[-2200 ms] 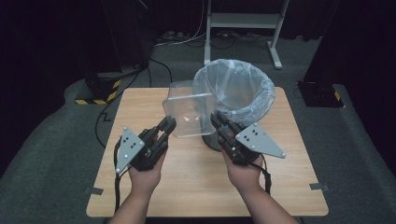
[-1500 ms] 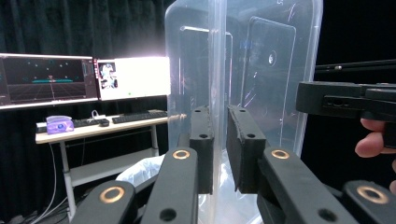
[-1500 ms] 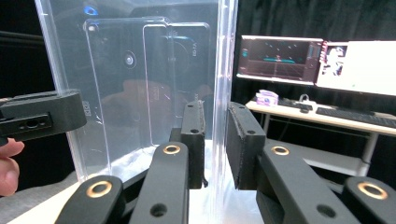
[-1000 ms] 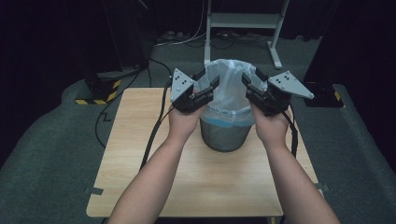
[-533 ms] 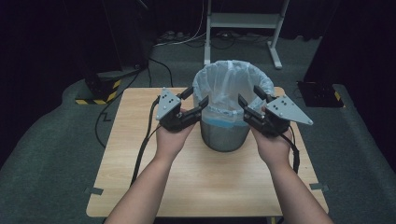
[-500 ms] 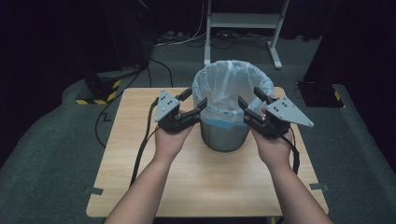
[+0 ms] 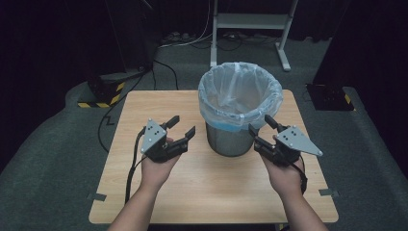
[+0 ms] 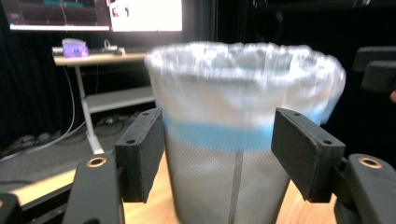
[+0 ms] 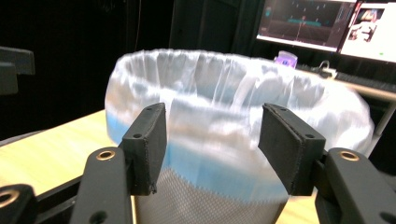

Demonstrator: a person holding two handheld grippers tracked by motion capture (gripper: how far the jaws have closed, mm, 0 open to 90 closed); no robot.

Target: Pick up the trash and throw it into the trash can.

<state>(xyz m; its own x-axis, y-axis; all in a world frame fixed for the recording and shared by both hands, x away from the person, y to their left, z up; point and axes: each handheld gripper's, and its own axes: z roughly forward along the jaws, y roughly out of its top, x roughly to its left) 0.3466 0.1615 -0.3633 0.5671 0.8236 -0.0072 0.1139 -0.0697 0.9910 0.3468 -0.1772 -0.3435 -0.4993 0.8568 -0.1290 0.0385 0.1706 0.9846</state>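
Note:
A grey mesh bin [image 7: 231, 139] stands on the far middle of the wooden table [image 7: 144, 103]. A translucent white bag [image 7: 240, 91] with a blue band lines it and folds over the rim. My left gripper [image 7: 182, 127] is open, a short way left of the bin and clear of it. My right gripper [image 7: 260, 125] is open just right of the bin, close to the bag's folded edge. The left gripper view looks at the bin [image 8: 233, 182] and bag [image 8: 243, 79] between open jaws. The right gripper view looks at the bag [image 9: 224, 112] between open jaws.
A white metal stand [image 7: 250, 21] and cables lie on the floor beyond the table. A yellow-and-black striped base [image 7: 98, 101] sits at the far left. The left gripper view takes in a desk with monitors [image 8: 93, 14] behind the bin.
Both grippers have let go of the bag's edge and drawn back and down toward the person, away from the bin. The bag stays folded over the rim.

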